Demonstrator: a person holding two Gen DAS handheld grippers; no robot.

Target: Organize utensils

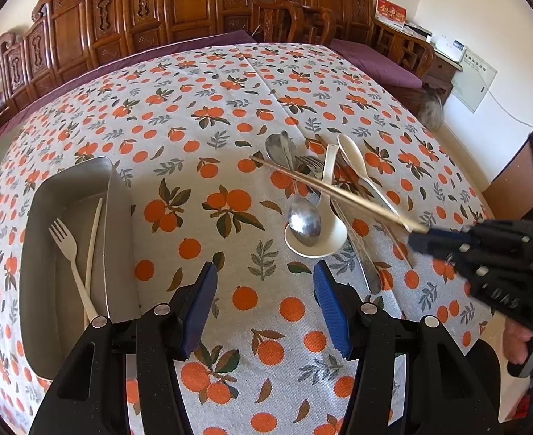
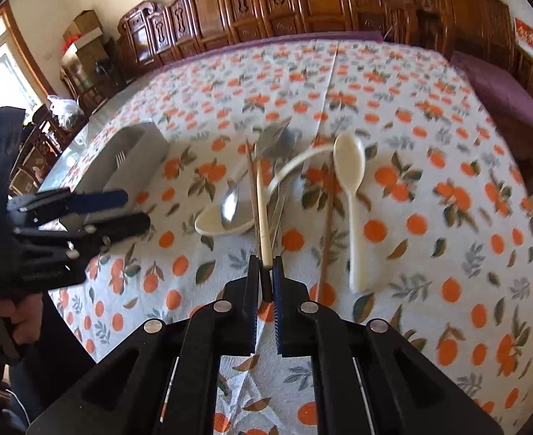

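A tan chopstick (image 1: 339, 194) hangs tilted over the utensil pile, its dark end pinched in my right gripper (image 1: 420, 235), which is shut on it (image 2: 266, 266). Below it lie a white soup spoon (image 1: 317, 244) with a metal spoon (image 1: 304, 221) resting in its bowl, a long cream spoon (image 2: 350, 170), other metal cutlery and brown chopsticks (image 2: 326, 224). A metal tray (image 1: 119, 253) at the left holds a cream fork (image 1: 67, 246) and one pale chopstick (image 1: 93, 239). My left gripper (image 1: 264, 272) hovers open over bare cloth between tray and pile, with nothing between its blue pads.
The orange-print tablecloth (image 1: 201, 108) covers the table, whose edge drops off at the right (image 1: 484, 217). Carved wooden chairs (image 1: 194, 3) and purple cushions (image 1: 375, 61) line the far side. A person's hand (image 2: 20, 311) grips the left tool's handle.
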